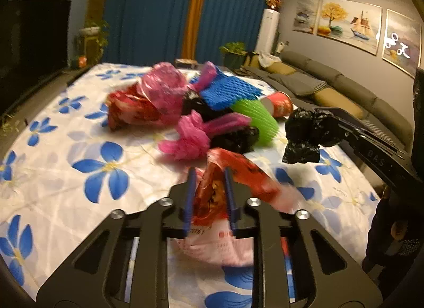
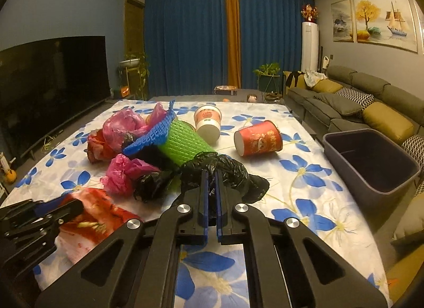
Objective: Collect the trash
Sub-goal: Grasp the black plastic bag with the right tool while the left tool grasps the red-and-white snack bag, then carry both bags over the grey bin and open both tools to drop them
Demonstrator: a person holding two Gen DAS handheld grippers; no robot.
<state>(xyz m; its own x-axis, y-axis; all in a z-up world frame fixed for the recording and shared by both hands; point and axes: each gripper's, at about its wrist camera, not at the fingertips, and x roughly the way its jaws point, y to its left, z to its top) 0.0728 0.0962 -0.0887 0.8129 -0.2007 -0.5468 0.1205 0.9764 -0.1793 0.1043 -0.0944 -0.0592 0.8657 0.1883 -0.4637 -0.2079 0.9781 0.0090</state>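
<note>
Bin looked empty; left fingers gripped a red bag, right fingers a black bag; the pile remained.

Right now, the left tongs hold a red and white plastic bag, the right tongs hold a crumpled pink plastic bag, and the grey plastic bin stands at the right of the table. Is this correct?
One detail is wrong: the right tongs are shut on a crumpled black plastic bag, not a pink one, as the right wrist view shows. The left tongs do hold the red and white plastic bag, and the grey plastic bin stands at the right.
</note>
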